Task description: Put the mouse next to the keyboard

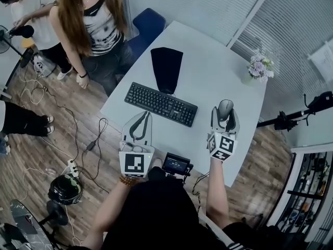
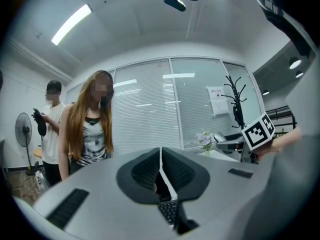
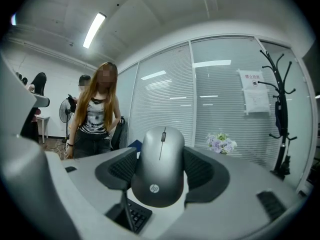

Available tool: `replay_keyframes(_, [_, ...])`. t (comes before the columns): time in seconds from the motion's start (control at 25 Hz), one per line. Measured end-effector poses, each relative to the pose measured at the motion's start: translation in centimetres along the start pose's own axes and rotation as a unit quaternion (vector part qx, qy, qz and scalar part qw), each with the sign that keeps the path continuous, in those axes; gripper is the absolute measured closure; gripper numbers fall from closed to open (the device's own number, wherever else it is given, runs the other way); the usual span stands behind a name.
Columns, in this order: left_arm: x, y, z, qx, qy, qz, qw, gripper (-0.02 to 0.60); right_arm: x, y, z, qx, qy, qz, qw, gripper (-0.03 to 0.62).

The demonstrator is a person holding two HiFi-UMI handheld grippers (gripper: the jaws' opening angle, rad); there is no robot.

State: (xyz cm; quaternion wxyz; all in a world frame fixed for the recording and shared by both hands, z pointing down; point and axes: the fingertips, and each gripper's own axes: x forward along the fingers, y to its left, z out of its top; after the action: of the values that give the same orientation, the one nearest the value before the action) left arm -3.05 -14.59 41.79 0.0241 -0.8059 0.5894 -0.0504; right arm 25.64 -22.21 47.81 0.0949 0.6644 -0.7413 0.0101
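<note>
A grey mouse (image 1: 225, 108) (image 3: 161, 166) sits between the jaws of my right gripper (image 1: 225, 114) (image 3: 160, 176), which is shut on its sides and holds it just above the white table (image 1: 208, 51), to the right of the black keyboard (image 1: 161, 104) (image 3: 131, 215). The mouse points away from me. My left gripper (image 1: 139, 126) (image 2: 160, 171) hovers at the table's near edge, in front of the keyboard's (image 2: 170, 211) left part. Its pads meet and nothing is between them.
A black pad (image 1: 166, 66) lies behind the keyboard. A small vase of flowers (image 1: 260, 66) (image 3: 220, 143) stands at the table's far right corner. A blue chair (image 1: 148, 27) and a standing person (image 1: 96, 25) are at the far left side; cables run over the wooden floor (image 1: 67, 129).
</note>
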Motion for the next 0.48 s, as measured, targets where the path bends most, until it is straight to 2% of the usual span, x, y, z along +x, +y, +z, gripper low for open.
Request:
replay_keyframes(0.32, [0.3, 0.7, 0.5, 0.020, -0.017, 0.006, 0.9996, 0.568, 1.7, -0.2, -3.2, 0.001, 0.037, -0.003, 0.999, 0.299])
replay_keyframes(0.48, [0.7, 0.7, 0.6, -0.002, -0.021, 0.014, 0.9997, 0.568, 2.8, -0.4, -5.0, 0.000, 0.055, -0.003, 0.998, 0.299])
